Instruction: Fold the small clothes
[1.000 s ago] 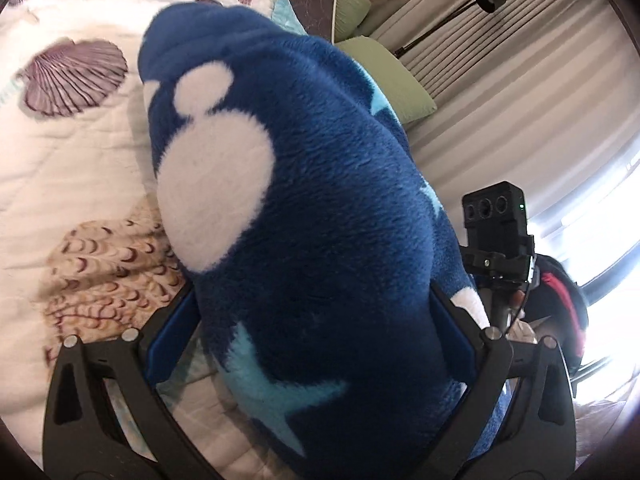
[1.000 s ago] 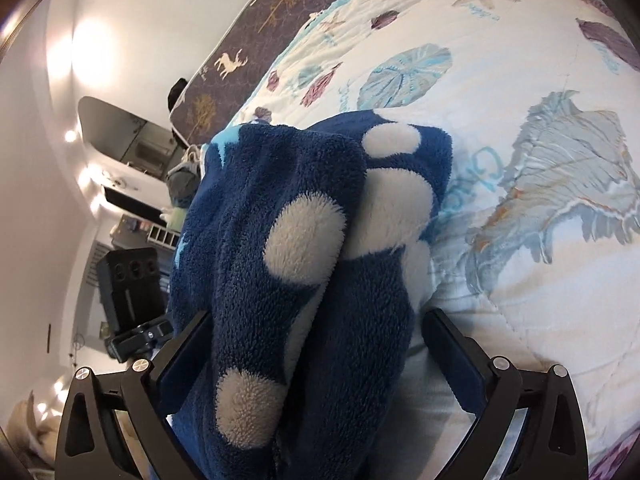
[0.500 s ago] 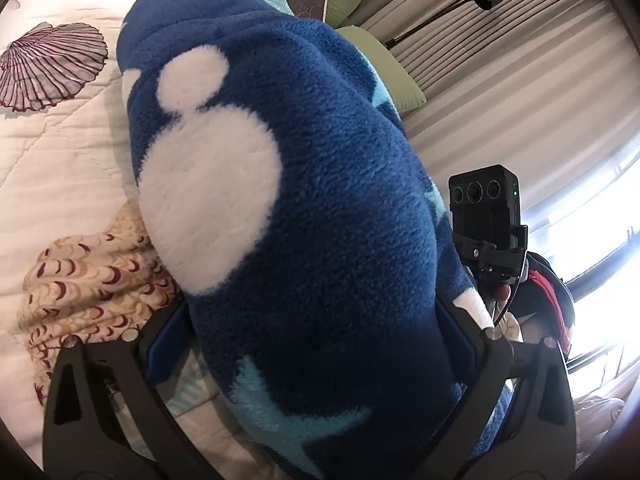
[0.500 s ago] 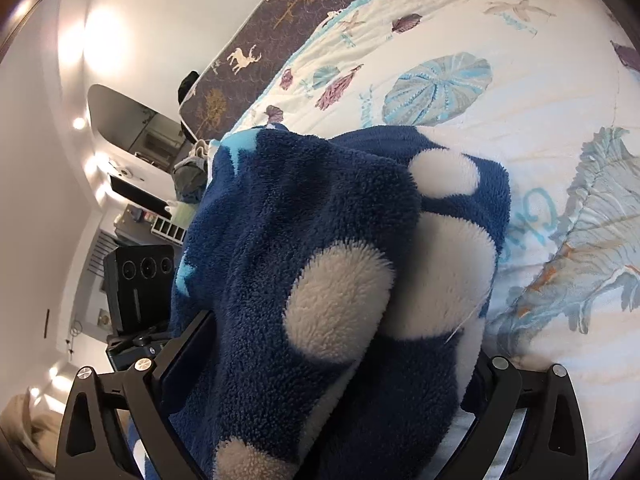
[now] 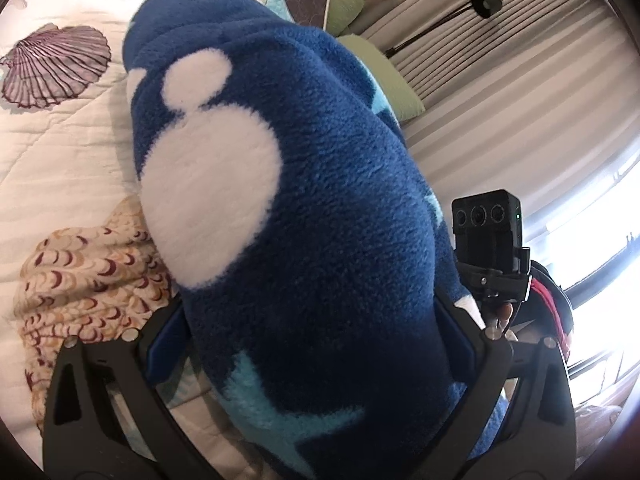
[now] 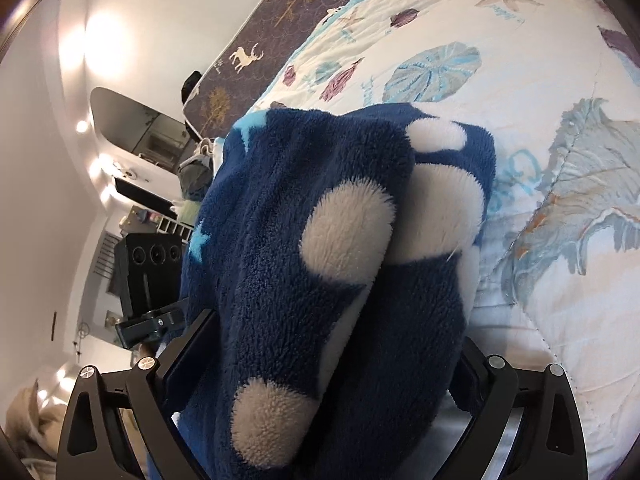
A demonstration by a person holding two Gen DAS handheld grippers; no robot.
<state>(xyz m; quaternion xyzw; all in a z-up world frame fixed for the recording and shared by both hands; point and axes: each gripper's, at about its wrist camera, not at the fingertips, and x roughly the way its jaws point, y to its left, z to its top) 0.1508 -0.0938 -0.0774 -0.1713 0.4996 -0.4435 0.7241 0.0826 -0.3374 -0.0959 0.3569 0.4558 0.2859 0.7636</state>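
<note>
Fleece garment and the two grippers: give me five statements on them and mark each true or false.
1. The left gripper is shut on the fleece. True.
2. The fleece is plain red. False: it is dark blue with white spots and light blue stars.
3. The right gripper hangs open with nothing between its fingers. False: it is shut on the fleece, which bulges out between its fingers.
4. The quilt under the fleece is printed with shells. True.
5. The fleece lies flat and spread out on the quilt. False: it is bunched in thick layers in both grippers.
</note>
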